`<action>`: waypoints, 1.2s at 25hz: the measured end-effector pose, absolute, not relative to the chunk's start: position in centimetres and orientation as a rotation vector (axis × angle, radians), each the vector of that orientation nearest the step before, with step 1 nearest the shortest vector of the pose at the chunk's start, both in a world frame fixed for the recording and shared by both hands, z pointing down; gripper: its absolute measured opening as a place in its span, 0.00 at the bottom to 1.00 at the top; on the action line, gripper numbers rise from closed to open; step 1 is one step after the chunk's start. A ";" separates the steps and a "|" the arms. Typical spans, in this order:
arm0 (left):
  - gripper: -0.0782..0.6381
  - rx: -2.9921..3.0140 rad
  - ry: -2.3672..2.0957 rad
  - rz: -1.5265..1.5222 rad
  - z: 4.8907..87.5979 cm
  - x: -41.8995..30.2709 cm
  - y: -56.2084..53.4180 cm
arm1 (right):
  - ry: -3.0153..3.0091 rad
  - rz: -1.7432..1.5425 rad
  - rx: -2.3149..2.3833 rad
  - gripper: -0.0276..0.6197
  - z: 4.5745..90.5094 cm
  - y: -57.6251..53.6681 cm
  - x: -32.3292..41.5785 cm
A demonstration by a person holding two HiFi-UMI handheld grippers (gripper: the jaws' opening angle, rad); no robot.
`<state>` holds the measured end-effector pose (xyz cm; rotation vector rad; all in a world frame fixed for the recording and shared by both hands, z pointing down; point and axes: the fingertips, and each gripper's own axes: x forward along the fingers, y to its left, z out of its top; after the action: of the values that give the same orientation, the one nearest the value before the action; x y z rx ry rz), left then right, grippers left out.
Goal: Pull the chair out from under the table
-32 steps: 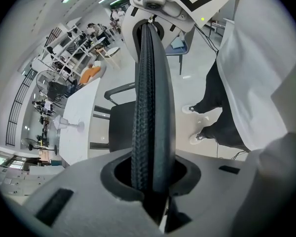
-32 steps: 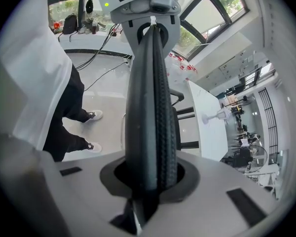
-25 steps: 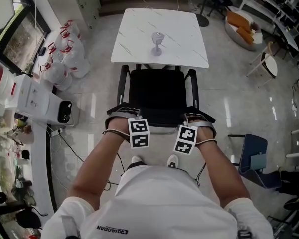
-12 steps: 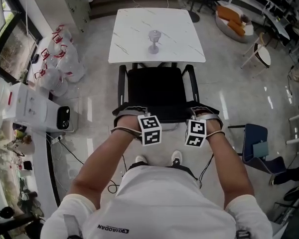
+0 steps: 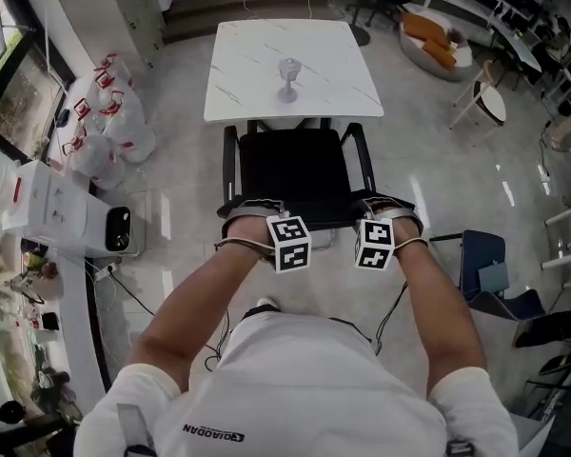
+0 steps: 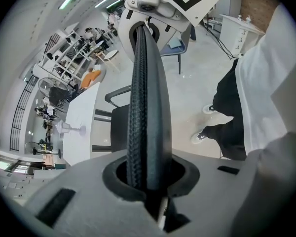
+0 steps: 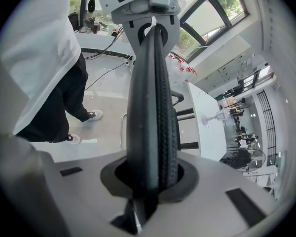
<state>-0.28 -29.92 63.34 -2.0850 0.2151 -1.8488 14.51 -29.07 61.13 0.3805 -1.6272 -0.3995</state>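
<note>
Chair: the black chair [image 5: 300,171] with two armrests stands on the floor facing the table. Its seat is almost wholly in the open, and only the front of its frame reaches the table's near edge.
Backrest: the top edge [image 6: 145,98] is a black ribbed strip. It runs between the two grippers on the side nearest the person.
Left gripper: the left gripper [image 5: 257,209] has the left end of that top edge in its jaws. The strip sits in the rounded notch between the grey jaws, which are closing on it with hardly any gap left.
Right gripper: the right gripper [image 5: 388,208] clamps the right end of the same edge, its jaws drawn close against the strip on both sides, and it points steeply down.
Arms: both forearms reach forward from the person's white shirt [image 5: 295,388], one to each gripper.
Table: the white, marble-patterned table [image 5: 247,84] lies beyond the chair, square to it.
Glass: a clear stemmed glass [image 5: 287,79] stands upright near the table's middle.
Floor: the floor [image 5: 186,208] is glossy pale grey, and one shoe [image 5: 264,305] shows just behind the chair.
Left side: white bags [image 5: 114,112] with red handles sit by the wall, with a white machine [image 5: 67,208] nearer the person.
Right side: a blue chair [image 5: 483,267] stands well apart from the black one.
</note>
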 end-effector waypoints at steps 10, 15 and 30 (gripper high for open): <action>0.19 -2.107 0.214 -1.880 63.1 -0.2 -25.6 | -1.644 -0.365 0.322 0.12 60.7 -24.8 14.6; 0.19 -2.112 0.198 -1.894 63.1 -0.6 -22.8 | -1.647 -0.360 0.319 0.11 60.7 -21.8 14.3; 0.20 -2.141 0.220 -1.949 63.4 0.2 -14.6 | -1.669 -0.396 0.278 0.10 60.9 -14.1 15.3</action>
<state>0.22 -14.56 63.45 -2.1414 0.2201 -1.9489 15.25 -14.14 60.94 0.2784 -1.6693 -0.3963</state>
